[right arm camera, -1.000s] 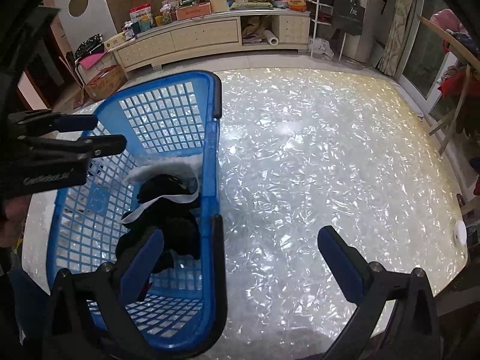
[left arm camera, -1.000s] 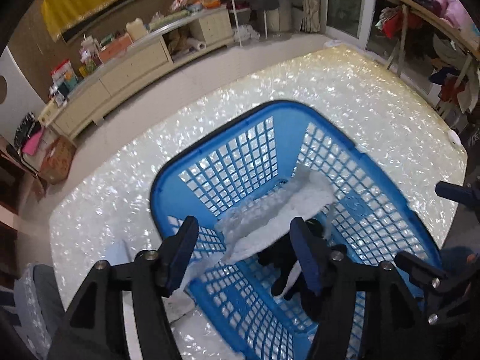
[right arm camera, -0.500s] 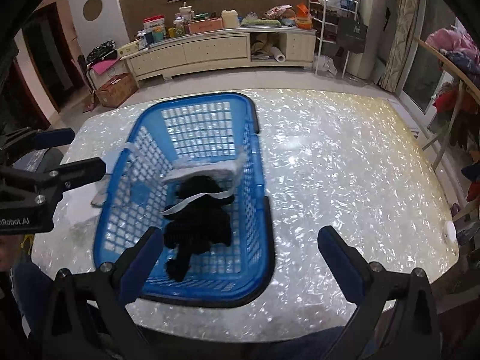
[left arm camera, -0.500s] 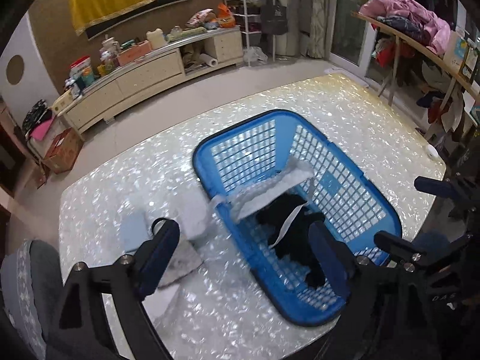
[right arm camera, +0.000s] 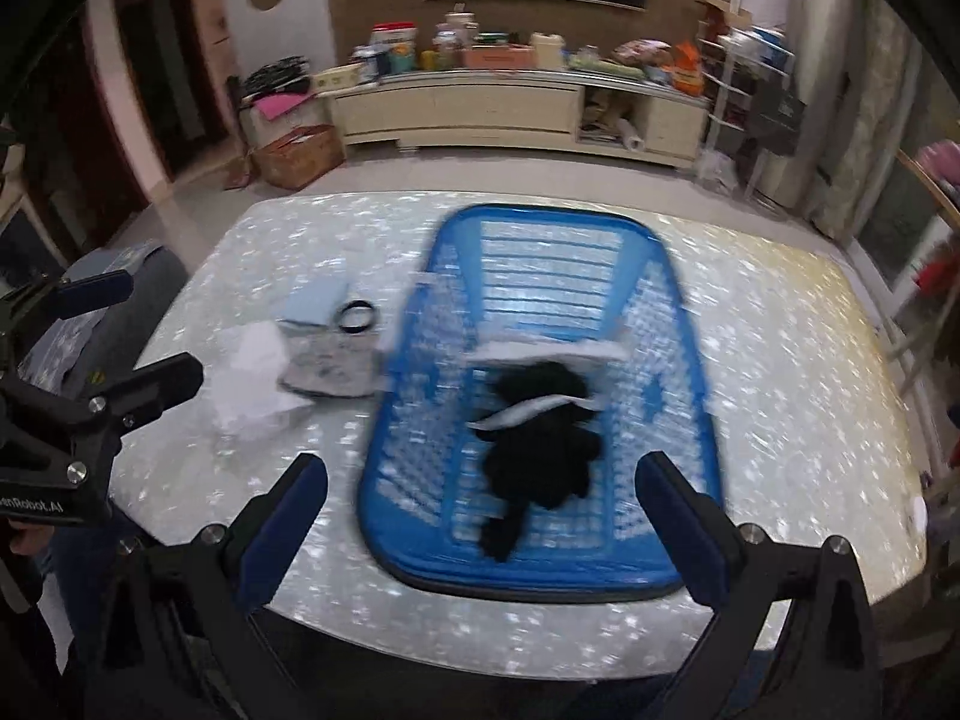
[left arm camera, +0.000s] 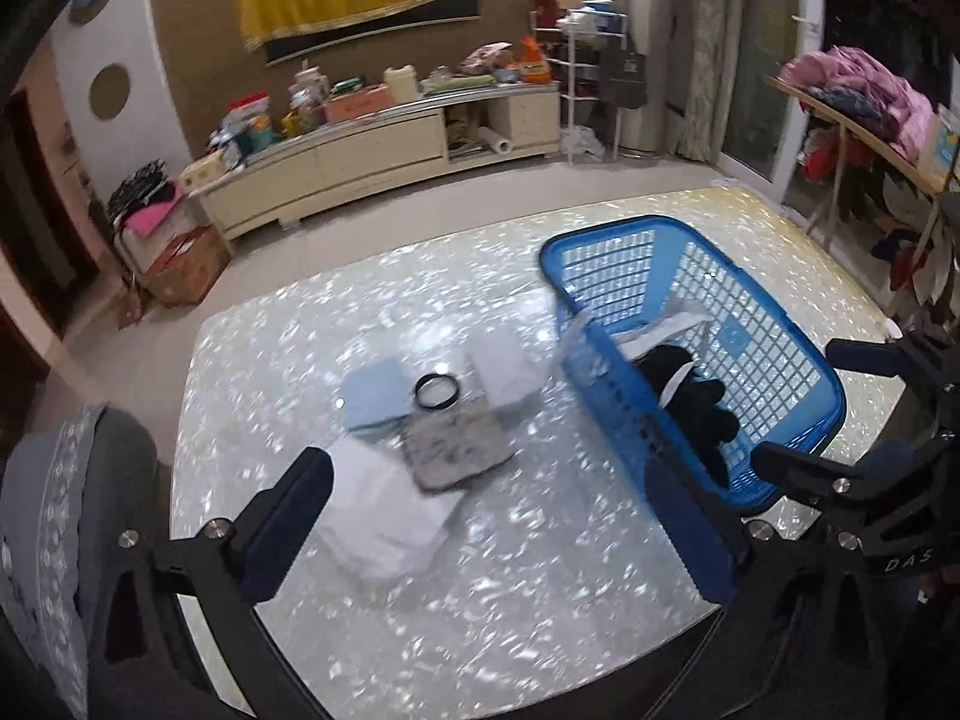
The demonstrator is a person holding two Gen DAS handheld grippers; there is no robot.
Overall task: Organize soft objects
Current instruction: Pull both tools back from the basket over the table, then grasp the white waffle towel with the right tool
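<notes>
1. Left wrist view: the left claw (left arm camera: 492,528) is being shown with its jaws spread wide and nothing between them. The jaws have just been opening, and the white cloth that was lying between them a second ago is now seen draped inside the blue basket (left arm camera: 780,324).

2. Left wrist view: the white cloth (left arm camera: 666,330) is lying over the near wall and into the basket, above the black soft item (left arm camera: 690,402) on the basket floor. The view has been pulled back from the basket, so the whole tabletop (left arm camera: 540,630) is now being taken in.

3. Left wrist view: the pile still to be sorted is being brought under the left claw: a light blue cloth (left arm camera: 375,390), a black ring (left arm camera: 436,391) resting on it, a grey speckled cloth (left arm camera: 453,450) and a white folded cloth (left arm camera: 384,522), all beside the basket.

4. Right wrist view: the right claw (right arm camera: 483,531) is being held wide open and empty above the near end of the basket; the frame is motion-blurred.

5. Judgement: one deposit is being counted as complete; the tabletop pile is being taken as the remaining work, the white folded cloth lying nearest the left claw.
</notes>
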